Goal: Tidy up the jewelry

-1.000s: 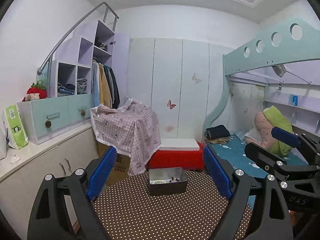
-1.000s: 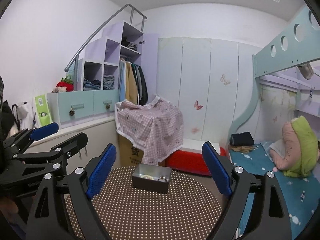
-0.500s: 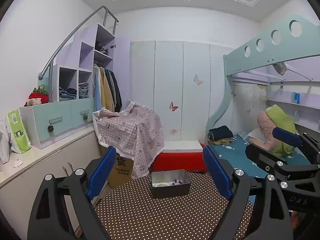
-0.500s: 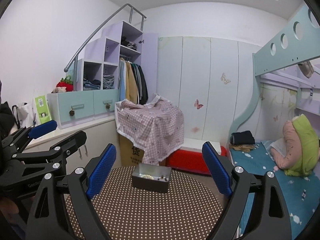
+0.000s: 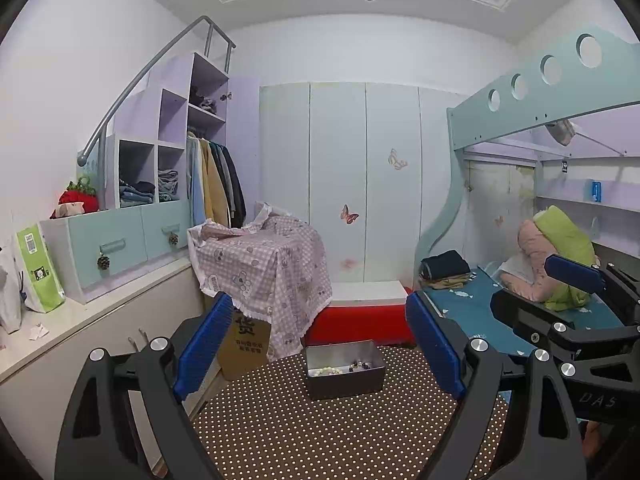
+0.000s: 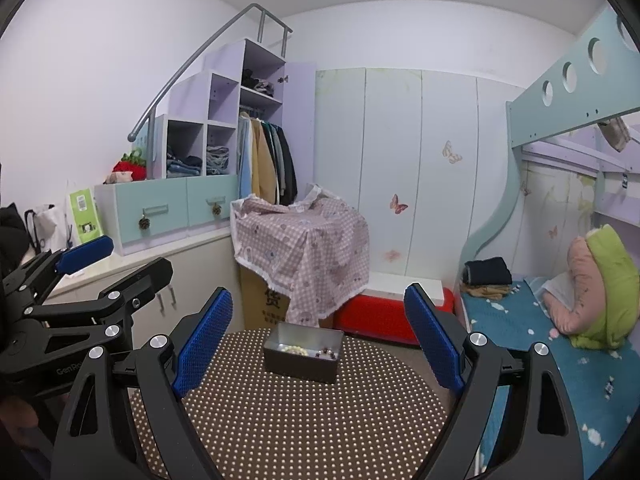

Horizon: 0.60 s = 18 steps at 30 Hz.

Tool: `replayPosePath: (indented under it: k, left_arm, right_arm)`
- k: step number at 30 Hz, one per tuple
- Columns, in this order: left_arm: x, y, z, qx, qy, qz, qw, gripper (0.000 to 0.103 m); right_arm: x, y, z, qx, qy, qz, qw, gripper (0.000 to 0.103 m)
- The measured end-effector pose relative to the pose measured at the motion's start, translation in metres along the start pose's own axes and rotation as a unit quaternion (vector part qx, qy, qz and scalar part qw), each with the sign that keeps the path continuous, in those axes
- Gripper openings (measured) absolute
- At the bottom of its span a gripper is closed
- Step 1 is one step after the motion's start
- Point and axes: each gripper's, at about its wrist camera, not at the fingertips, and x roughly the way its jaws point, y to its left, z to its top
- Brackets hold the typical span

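Note:
A small grey metal box (image 5: 344,368) stands on a round table with a brown dotted cloth (image 5: 320,432). Inside lie a pale bead bracelet (image 5: 326,370) and a dark bead bracelet (image 5: 360,365). The box also shows in the right wrist view (image 6: 303,354) with both bracelets in it. My left gripper (image 5: 318,344) is open and empty, held above the table short of the box. My right gripper (image 6: 318,340) is open and empty, also short of the box. Each gripper shows at the edge of the other's view.
A box draped in pink checked cloth (image 5: 268,272) and a red and white bench (image 5: 360,316) stand behind the table. A white counter with drawers (image 5: 100,280) runs along the left. A bunk bed (image 5: 520,304) is at the right.
Both grippers have tilted or risen slightly, so the box sits lower in the views. The jaws stay open and the box has not moved.

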Motion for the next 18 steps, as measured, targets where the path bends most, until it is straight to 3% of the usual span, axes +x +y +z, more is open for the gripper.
replayPosePath:
  k: [18]
  left_arm:
    - [0.0028, 0.0031, -0.0006, 0.001, 0.003, 0.002, 1.0000, 0.086]
  right_arm:
    - [0.0037, -0.0028, -0.0027, 0.002, 0.003, 0.002, 1.000, 0.085]
